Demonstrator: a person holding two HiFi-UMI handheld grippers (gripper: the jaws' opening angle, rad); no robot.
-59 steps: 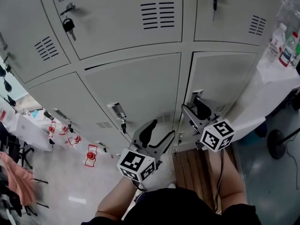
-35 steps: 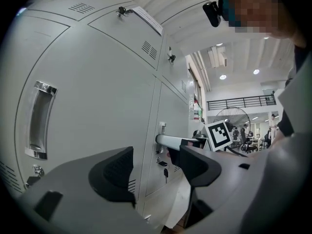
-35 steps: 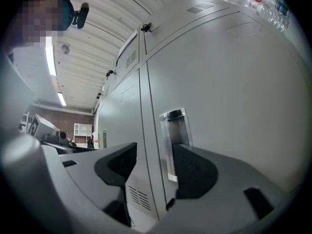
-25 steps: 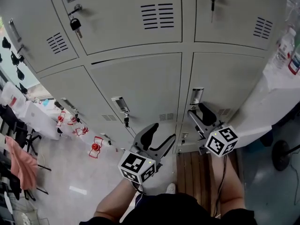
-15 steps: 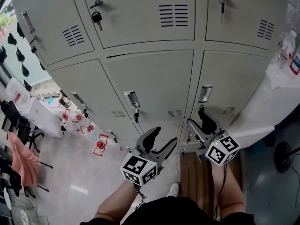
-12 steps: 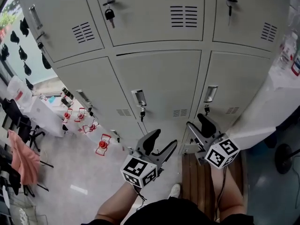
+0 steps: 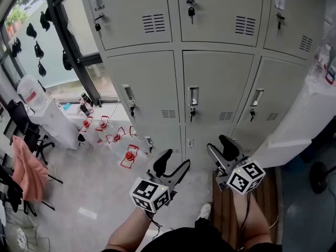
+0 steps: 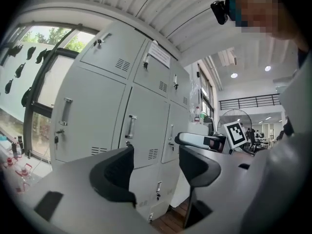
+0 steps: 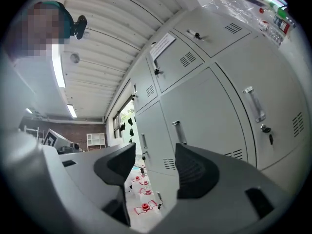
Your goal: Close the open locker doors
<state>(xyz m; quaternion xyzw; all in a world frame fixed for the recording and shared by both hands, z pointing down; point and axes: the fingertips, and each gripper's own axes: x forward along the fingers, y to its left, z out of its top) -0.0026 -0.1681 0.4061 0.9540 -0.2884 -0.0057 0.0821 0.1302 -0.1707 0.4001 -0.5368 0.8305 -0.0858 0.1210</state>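
Observation:
The grey lockers (image 7: 218, 88) stand in front of me, and every door in view lies flush with the frame, keys hanging under the handles (image 7: 193, 96). My left gripper (image 7: 173, 163) is held low, well back from the doors, open with nothing between its fingers. My right gripper (image 7: 220, 148) is beside it, also open and empty, apart from the lockers. In the left gripper view the jaws (image 8: 156, 172) frame the locker row (image 8: 97, 111) and the right gripper's marker cube (image 8: 235, 134). The right gripper view shows its empty jaws (image 9: 156, 172) before the lockers (image 9: 209, 111).
Red objects (image 7: 128, 156) lie on the floor by the lockers' left end, near a white table (image 7: 50, 119) and a window. A pink cloth (image 7: 29, 175) hangs at the far left. A white counter (image 7: 310, 119) stands at the right, with a wooden platform (image 7: 226, 219) under my feet.
The lockers now sit farther off and more of the row and the window shows. Both grippers have drawn back and down from the doors, still open.

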